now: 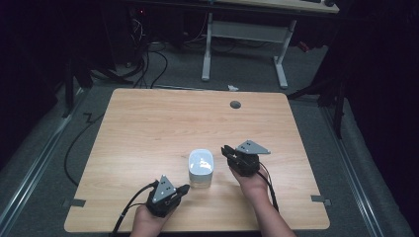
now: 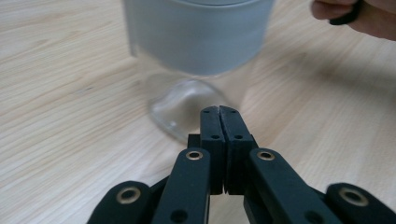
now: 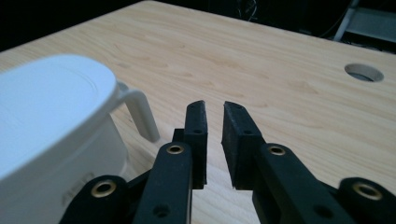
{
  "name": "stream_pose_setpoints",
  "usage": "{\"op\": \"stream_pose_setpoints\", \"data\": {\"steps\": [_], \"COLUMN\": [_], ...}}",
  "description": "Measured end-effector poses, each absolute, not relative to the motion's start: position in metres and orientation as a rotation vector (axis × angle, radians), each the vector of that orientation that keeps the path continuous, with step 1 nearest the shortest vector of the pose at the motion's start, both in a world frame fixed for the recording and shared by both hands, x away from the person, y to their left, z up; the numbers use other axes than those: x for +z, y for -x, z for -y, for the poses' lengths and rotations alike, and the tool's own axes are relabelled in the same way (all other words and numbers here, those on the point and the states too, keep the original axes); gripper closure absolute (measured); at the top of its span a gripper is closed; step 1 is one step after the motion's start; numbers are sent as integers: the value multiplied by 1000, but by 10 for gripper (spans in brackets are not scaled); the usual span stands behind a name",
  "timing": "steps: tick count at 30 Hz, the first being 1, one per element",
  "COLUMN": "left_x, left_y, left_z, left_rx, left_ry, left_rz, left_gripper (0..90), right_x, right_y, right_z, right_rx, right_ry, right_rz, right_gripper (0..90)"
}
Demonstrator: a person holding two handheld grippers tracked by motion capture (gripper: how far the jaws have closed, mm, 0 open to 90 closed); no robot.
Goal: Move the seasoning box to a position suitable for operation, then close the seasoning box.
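A clear container with a white lid (image 1: 201, 168) stands on the wooden table (image 1: 148, 128) near its front middle. My left gripper (image 1: 185, 188) lies just to the container's front left, jaws shut with nothing between them. In the left gripper view its tips (image 2: 219, 109) almost touch the container's clear base (image 2: 180, 105) under the white lid (image 2: 201, 37). My right gripper (image 1: 225, 150) hovers right of the container, a little apart from it. In the right gripper view it (image 3: 214, 107) is open by a narrow gap and holds nothing, beside the lid (image 3: 46, 107) and its white side latch (image 3: 140, 112).
A round cable hole (image 1: 235, 104) sits near the table's far edge, also in the right gripper view (image 3: 364, 72). Behind the table stands a white desk frame (image 1: 244, 32), with cables (image 1: 148, 64) on the floor. The right hand (image 2: 355, 18) shows past the container.
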State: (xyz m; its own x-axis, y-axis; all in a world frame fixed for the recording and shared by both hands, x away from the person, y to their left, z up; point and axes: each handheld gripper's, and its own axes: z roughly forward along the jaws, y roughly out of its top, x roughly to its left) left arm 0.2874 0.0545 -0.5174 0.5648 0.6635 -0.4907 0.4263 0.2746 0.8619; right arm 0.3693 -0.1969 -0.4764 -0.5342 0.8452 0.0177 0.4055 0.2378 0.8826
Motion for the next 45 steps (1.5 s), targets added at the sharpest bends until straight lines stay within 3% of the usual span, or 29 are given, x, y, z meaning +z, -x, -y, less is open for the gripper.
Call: {"op": "stream_pose_setpoints", "data": {"steps": [13, 22, 26, 35, 45], "left_x": [-516, -519, -523, -528, -529], "left_y": [-313, -330, -341, -350, -343], "left_z": [-94, -124, -146, -198, -207], "left_rx": [315, 444, 500, 571, 614], "left_ry": [-1339, -1320, -1294, -1172, -1127], "left_rz": [-1099, -1166, -1235, -1374, -1421], "left_gripper": [813, 599, 551, 527, 516], "right_x": [-494, -506, -509, -512, -518], "right_y": [-363, -354, -349, -318, -311], "right_z": [220, 247, 265, 310, 317], "right_rx": [1189, 1154, 1143, 1101, 1086], "right_ry": [-1228, -1269, -1303, -1367, -1384], "right_rz": [-2043, -2023, -1998, -1869, -1879], "right_gripper": [739, 657, 600, 452, 416]}}
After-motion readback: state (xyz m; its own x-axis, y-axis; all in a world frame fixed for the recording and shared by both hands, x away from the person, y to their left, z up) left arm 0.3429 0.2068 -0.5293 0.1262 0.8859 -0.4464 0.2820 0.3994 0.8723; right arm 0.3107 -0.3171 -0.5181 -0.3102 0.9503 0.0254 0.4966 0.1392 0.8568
